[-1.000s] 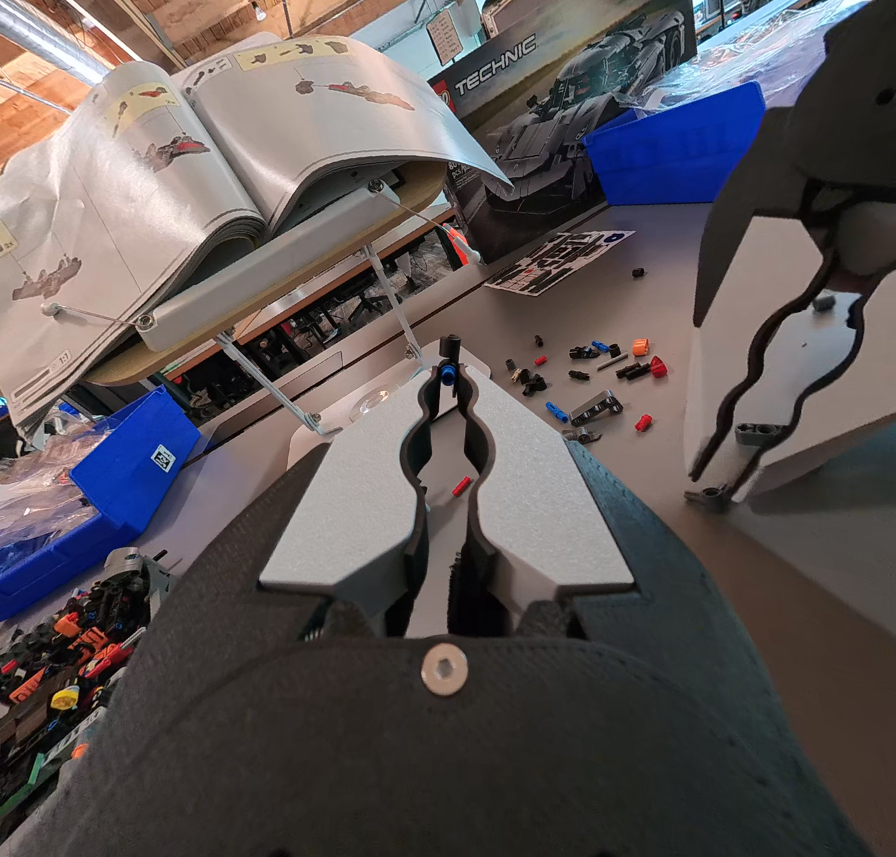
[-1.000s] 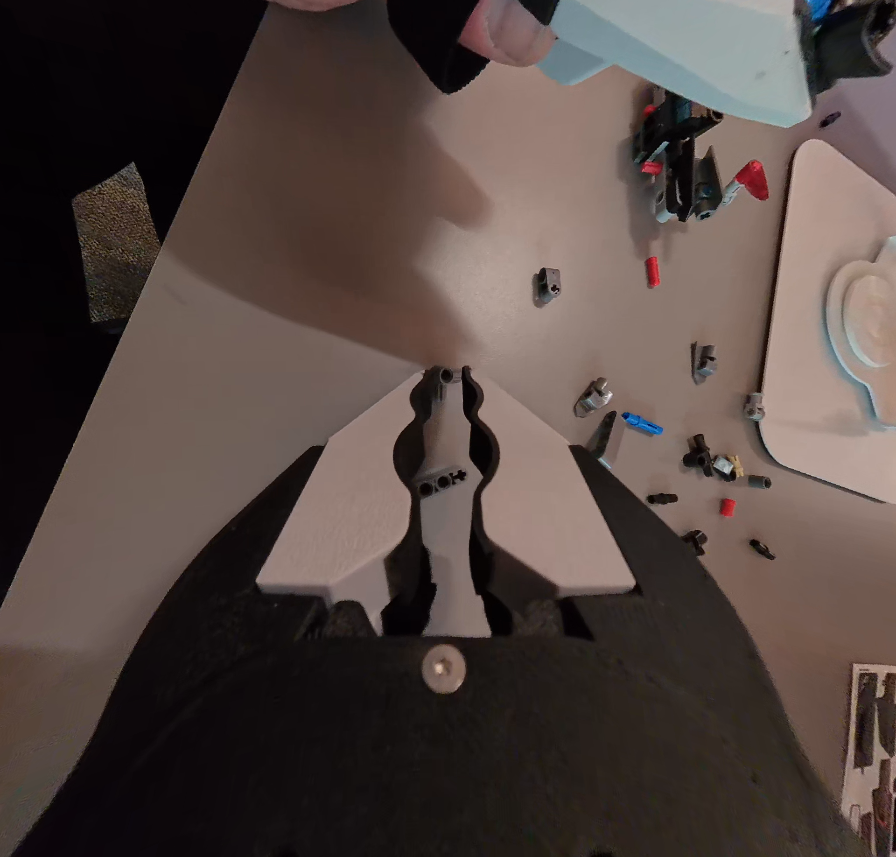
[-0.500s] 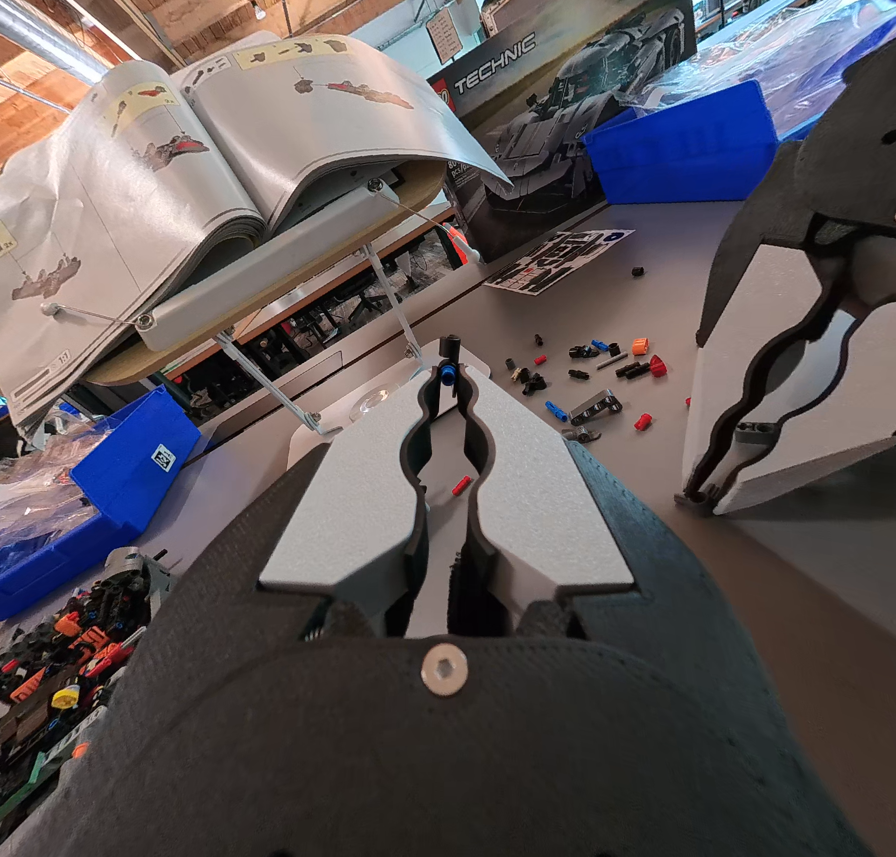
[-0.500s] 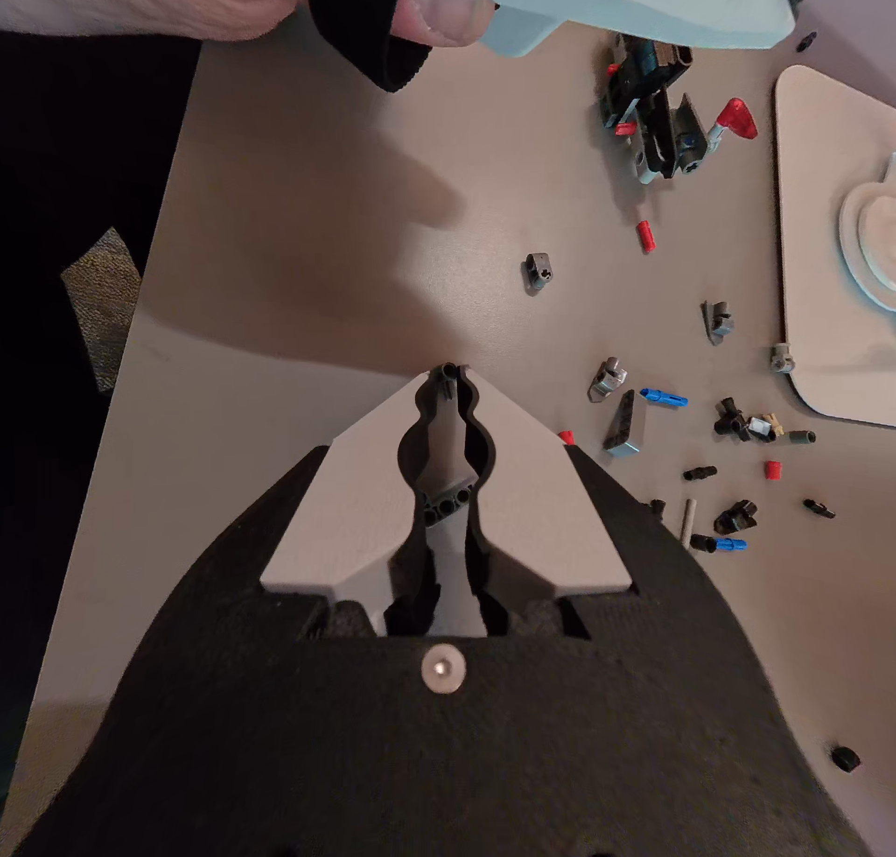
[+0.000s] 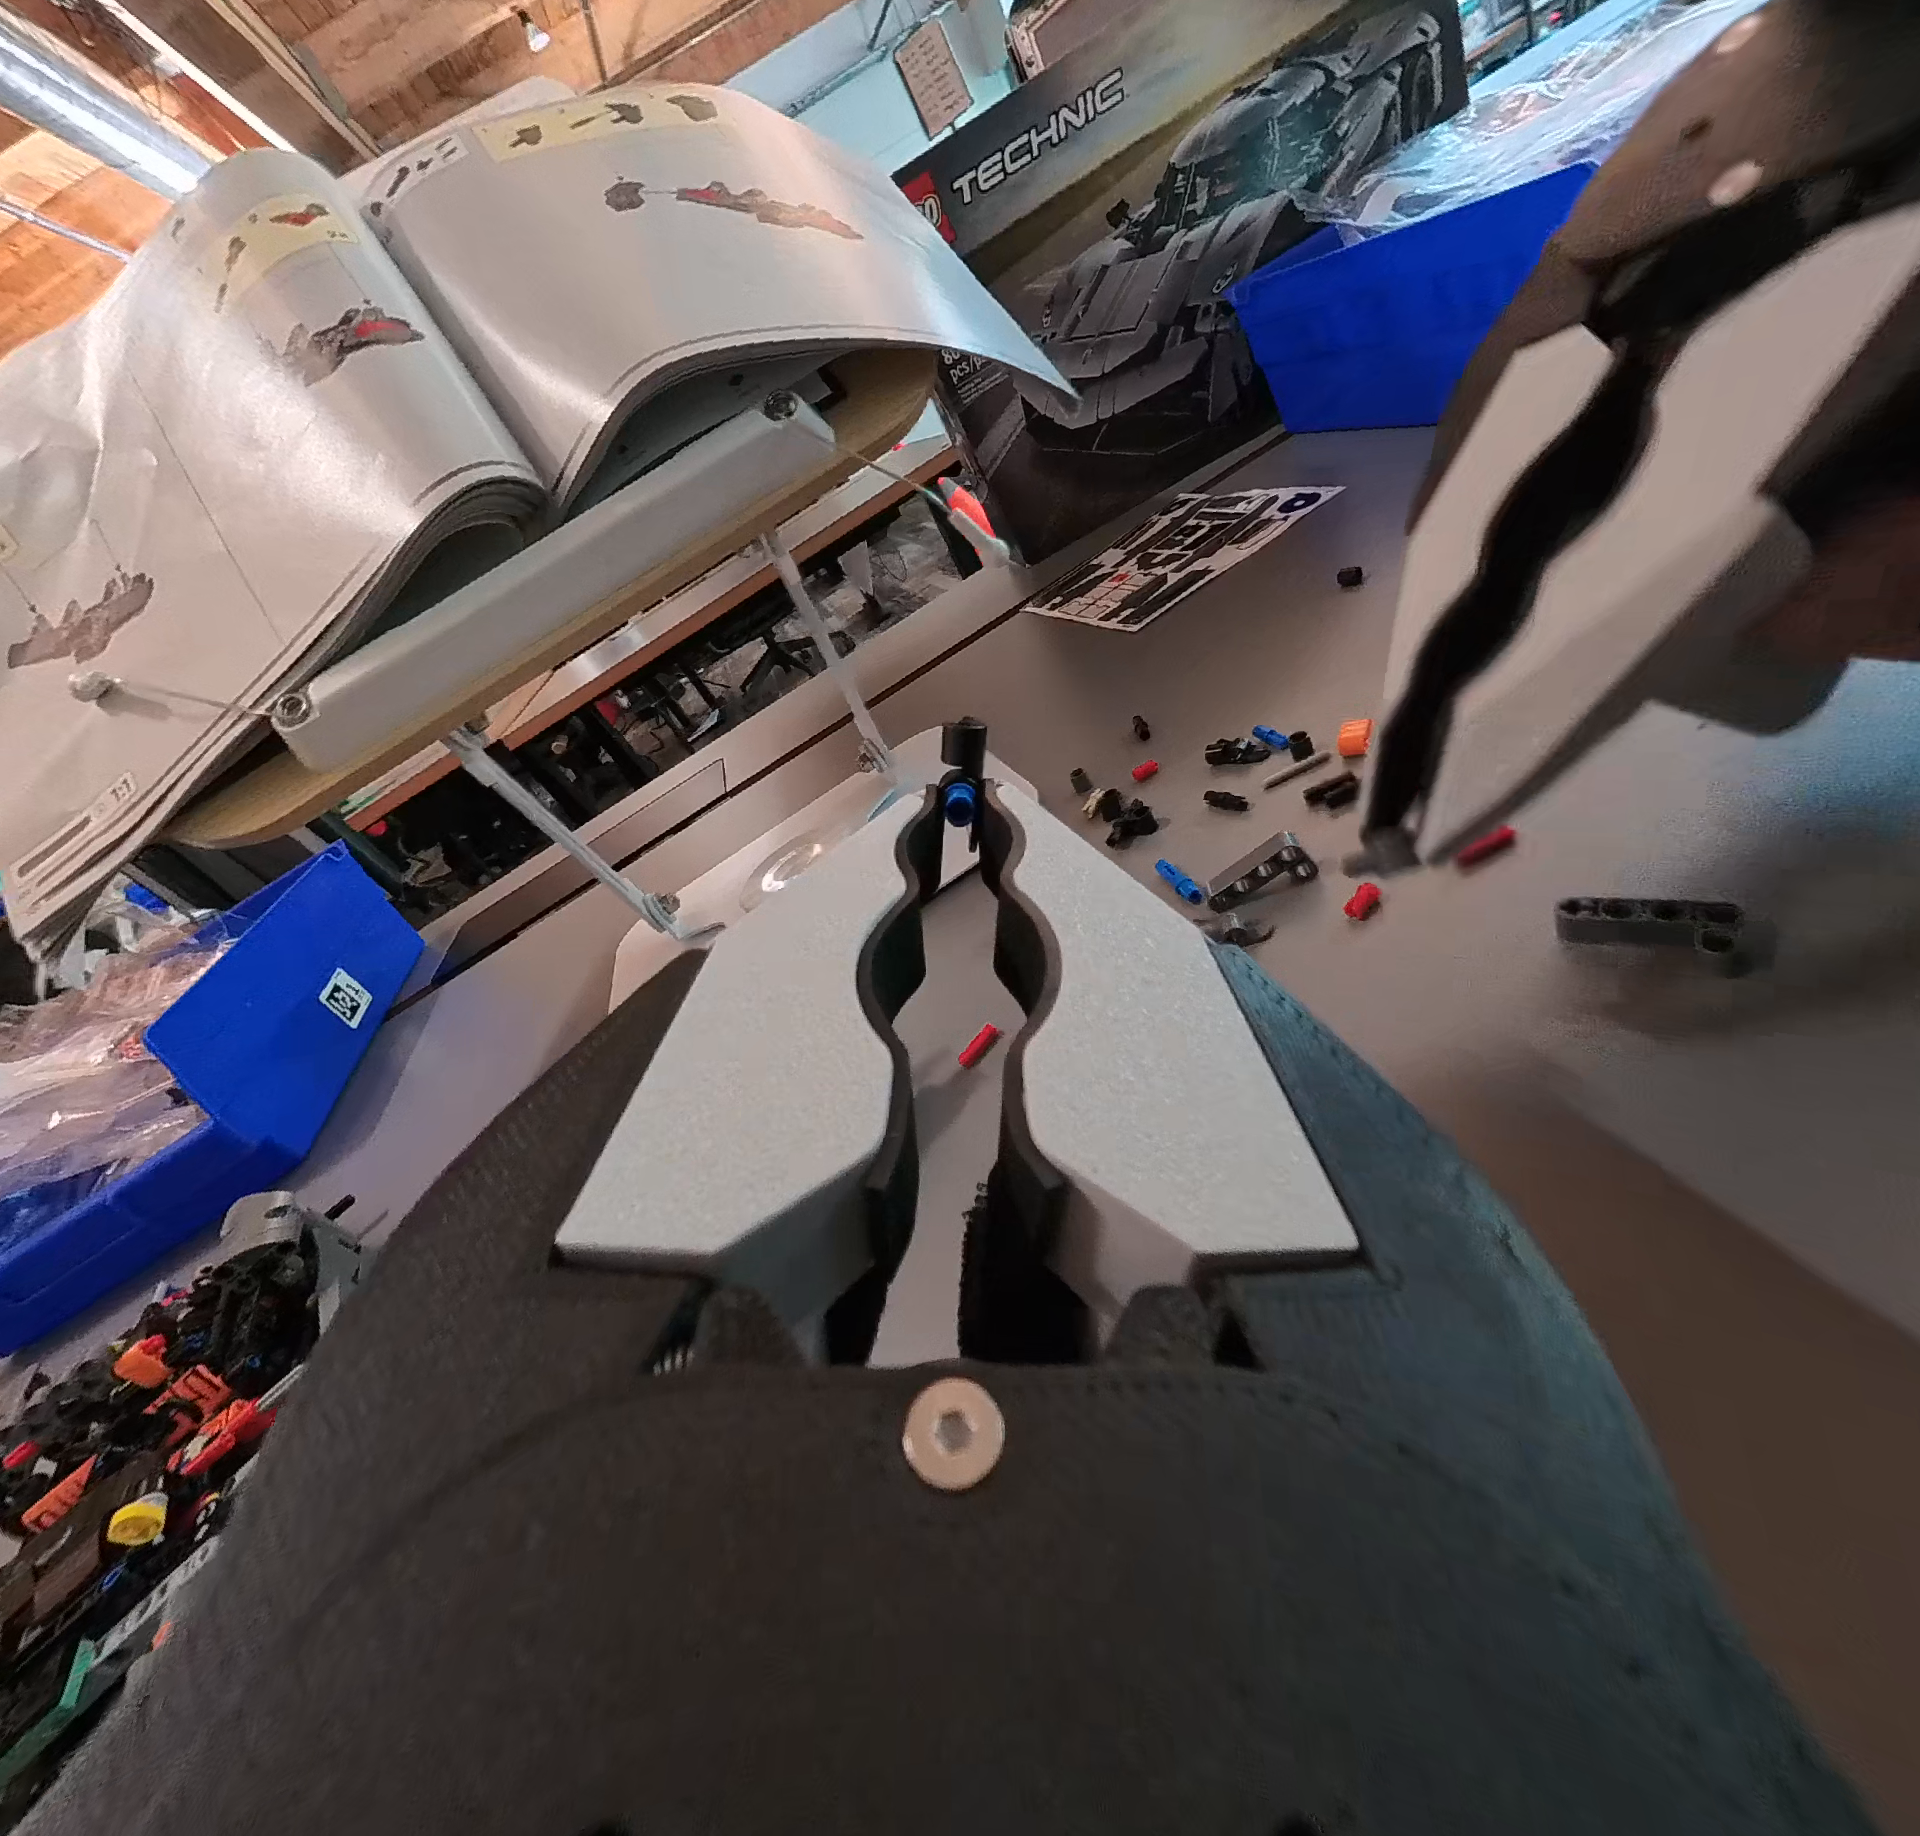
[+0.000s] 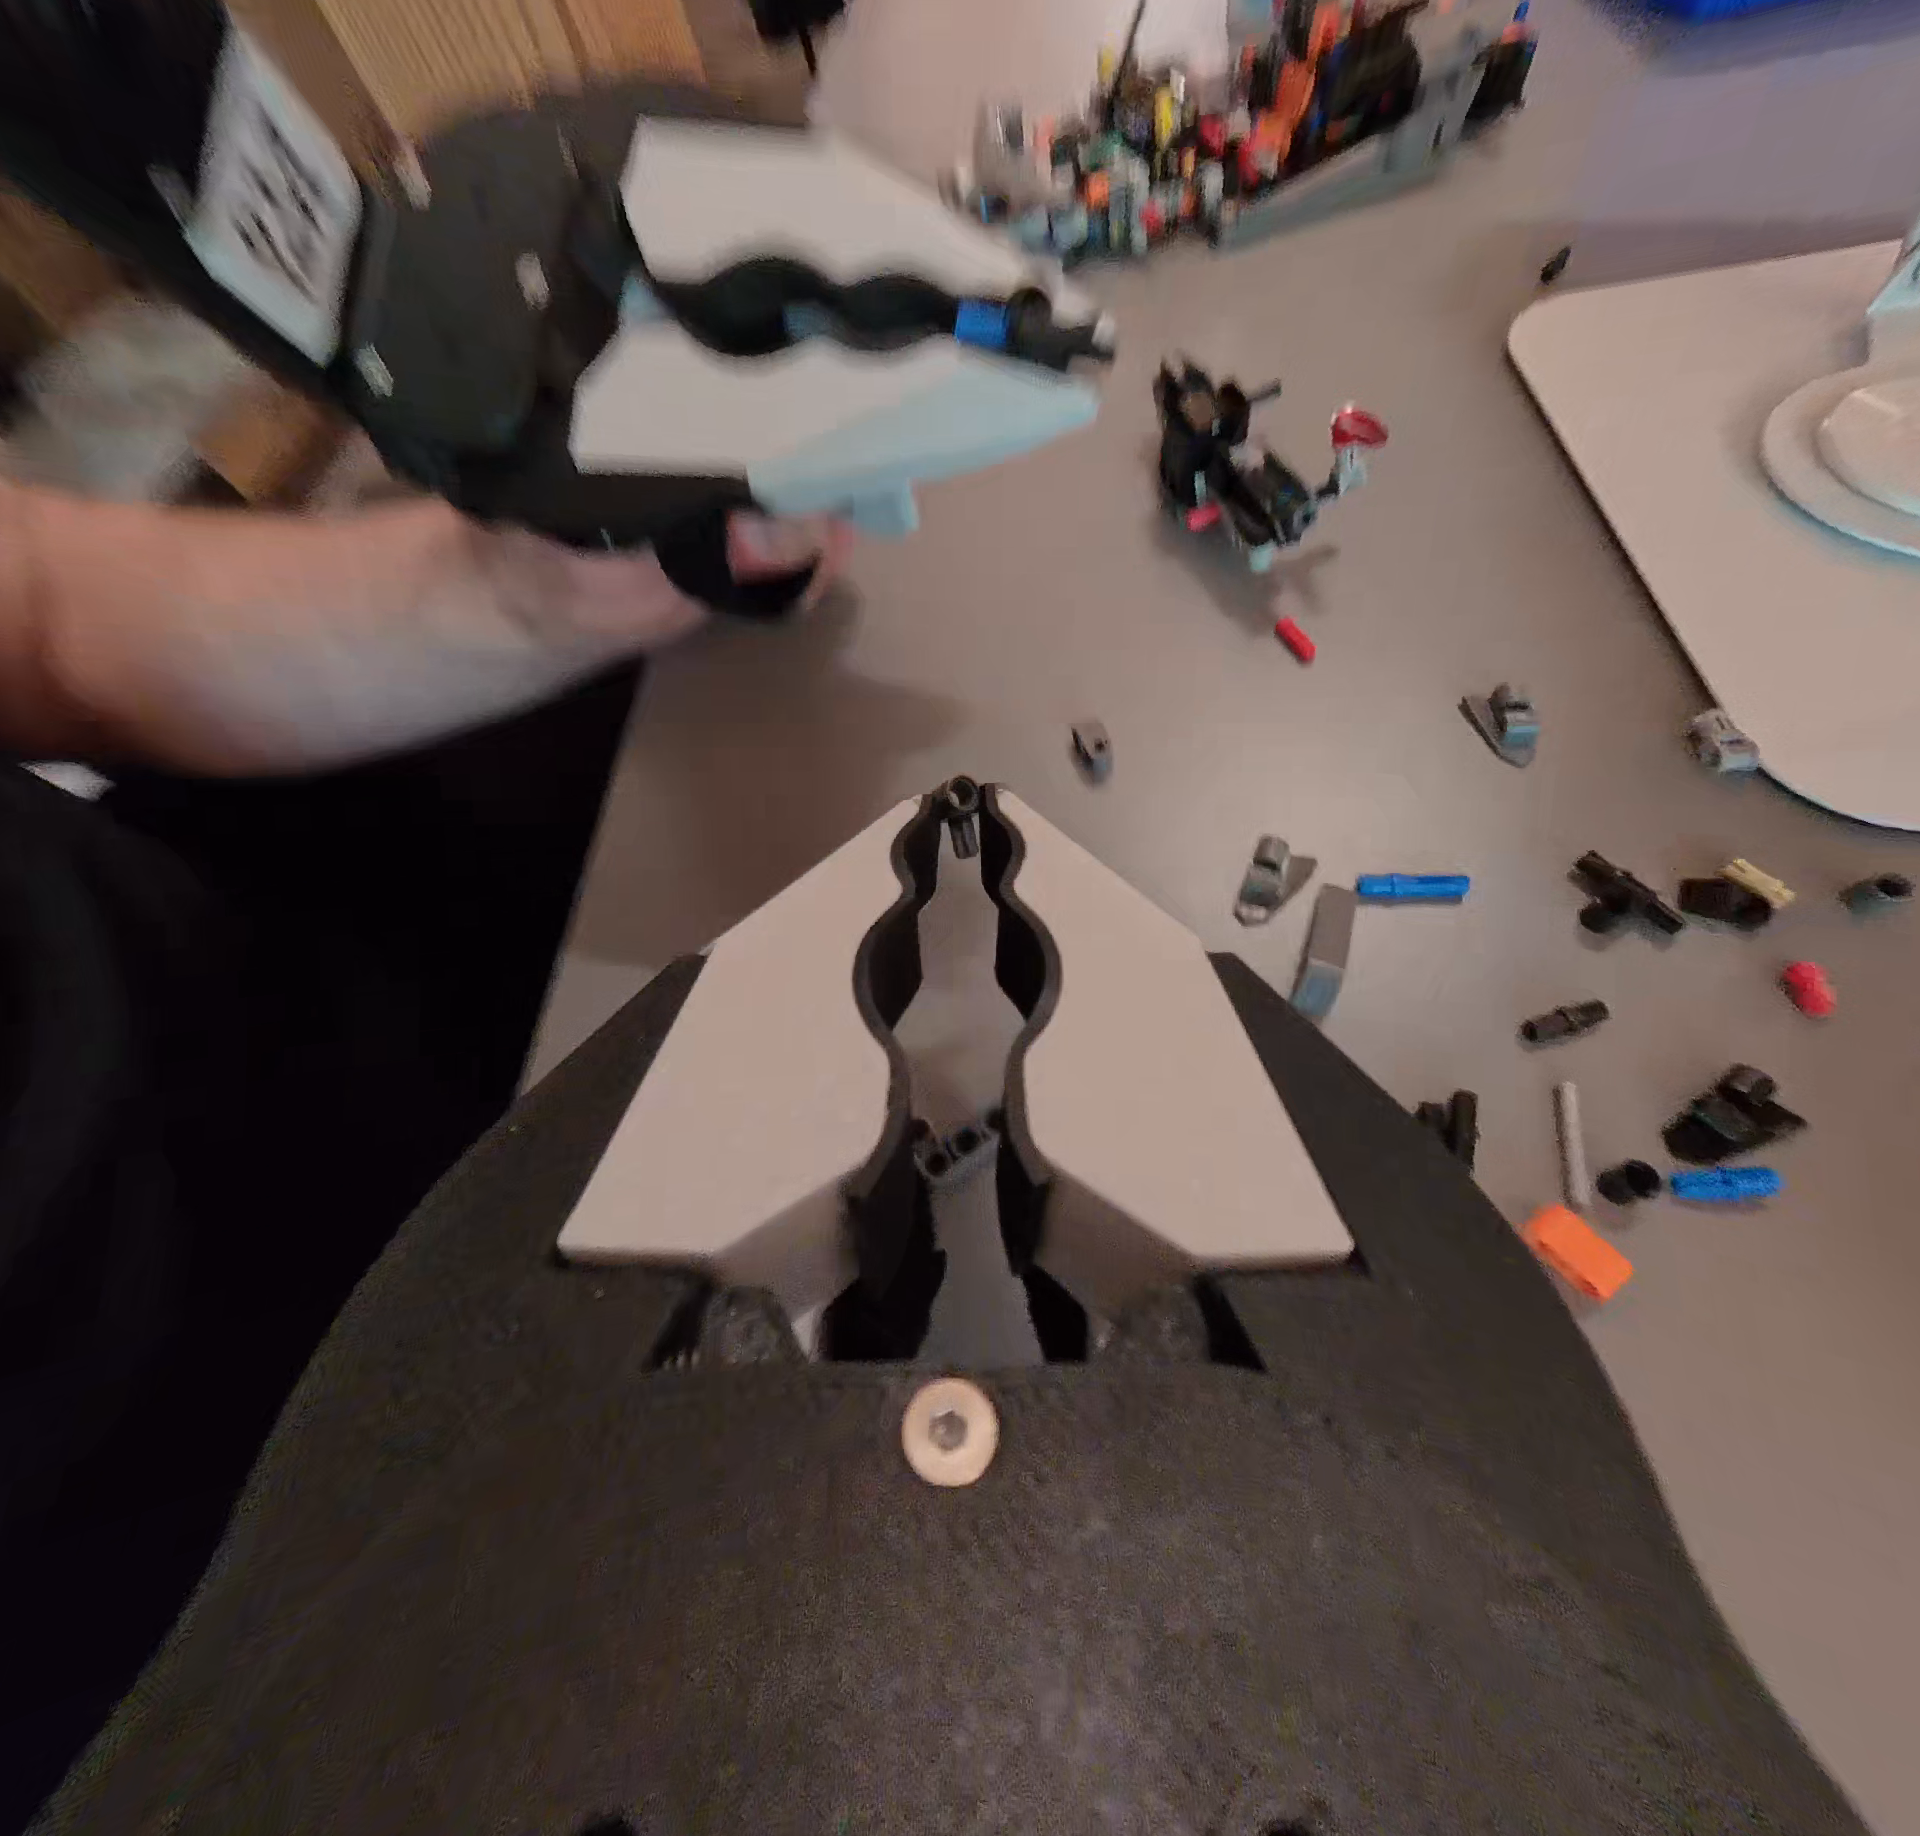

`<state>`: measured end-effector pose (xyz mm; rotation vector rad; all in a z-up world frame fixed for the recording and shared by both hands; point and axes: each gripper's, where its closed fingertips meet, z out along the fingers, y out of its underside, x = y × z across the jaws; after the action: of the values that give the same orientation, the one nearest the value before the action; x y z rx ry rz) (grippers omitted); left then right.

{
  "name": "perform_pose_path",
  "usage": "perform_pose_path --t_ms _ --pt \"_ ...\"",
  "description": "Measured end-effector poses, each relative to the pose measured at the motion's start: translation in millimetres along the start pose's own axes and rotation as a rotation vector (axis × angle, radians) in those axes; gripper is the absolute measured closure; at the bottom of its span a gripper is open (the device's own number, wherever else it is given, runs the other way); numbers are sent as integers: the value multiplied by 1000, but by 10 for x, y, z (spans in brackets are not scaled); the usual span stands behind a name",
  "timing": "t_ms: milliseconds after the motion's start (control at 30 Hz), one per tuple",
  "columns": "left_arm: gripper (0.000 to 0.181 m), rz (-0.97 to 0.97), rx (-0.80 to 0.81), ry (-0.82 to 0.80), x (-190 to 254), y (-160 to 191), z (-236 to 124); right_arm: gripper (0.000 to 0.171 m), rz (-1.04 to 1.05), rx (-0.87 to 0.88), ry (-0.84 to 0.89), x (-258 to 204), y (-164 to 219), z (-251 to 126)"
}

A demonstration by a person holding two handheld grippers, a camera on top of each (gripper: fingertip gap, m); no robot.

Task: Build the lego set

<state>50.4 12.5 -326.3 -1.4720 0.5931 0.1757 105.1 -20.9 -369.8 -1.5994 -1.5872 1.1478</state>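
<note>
My left gripper point(image 5: 958, 822) is shut on a blue pin point(image 5: 956, 799) with a black connector point(image 5: 962, 745) on its end, held above the grey table point(image 5: 1558, 1215). It also shows in the right wrist view point(image 6: 1049, 332), blurred, held by a hand. My right gripper point(image 6: 961, 799) is shut on a small dark grey connector point(image 6: 962, 822). In the left wrist view the right gripper point(image 5: 1392, 846) hangs at the right, tips just above the loose parts. A dark grey beam point(image 5: 1652, 929) lies on the table under it, seen through the jaw gap point(image 6: 956, 1152).
Loose small pins and connectors point(image 6: 1621, 913) are scattered on the table. A small sub-assembly point(image 6: 1247, 477) lies beyond them. A partly built model point(image 6: 1247, 155) stands at the back. An open instruction booklet point(image 5: 468, 332) rests on a stand with a white base point(image 6: 1714, 539). Blue bins point(image 5: 281, 1007) and the set's box point(image 5: 1195, 228) stand around. My hands' fingertips stand some 8 cm from each other.
My right gripper has lifted and swung from the near table edge toward the loose parts, still shut on the small connector. The left gripper has stayed in place.
</note>
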Motion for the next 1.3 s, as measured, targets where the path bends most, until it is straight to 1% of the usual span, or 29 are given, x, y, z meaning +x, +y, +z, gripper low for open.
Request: perform_pose_path --t_ms 200,333,600,733,867,1033,1300 --pt "177 12 8 57 176 -64 51 167 265 363 -210 29 -566 -306" --pt "177 -28 21 104 276 -120 91 167 355 470 -296 90 -694 -372" --pt "177 -49 32 166 426 -189 143 167 465 519 -410 132 -692 -384" --pt "177 -183 54 239 491 -270 151 167 487 567 -443 95 -738 -384" --pt "177 -396 96 332 538 -395 147 167 464 632 -432 75 -802 -424" --pt "178 -602 133 417 550 -530 136 167 452 680 -423 66 -829 -471" --pt "177 -738 155 484 562 -607 149 167 444 723 -417 65 -856 -514"
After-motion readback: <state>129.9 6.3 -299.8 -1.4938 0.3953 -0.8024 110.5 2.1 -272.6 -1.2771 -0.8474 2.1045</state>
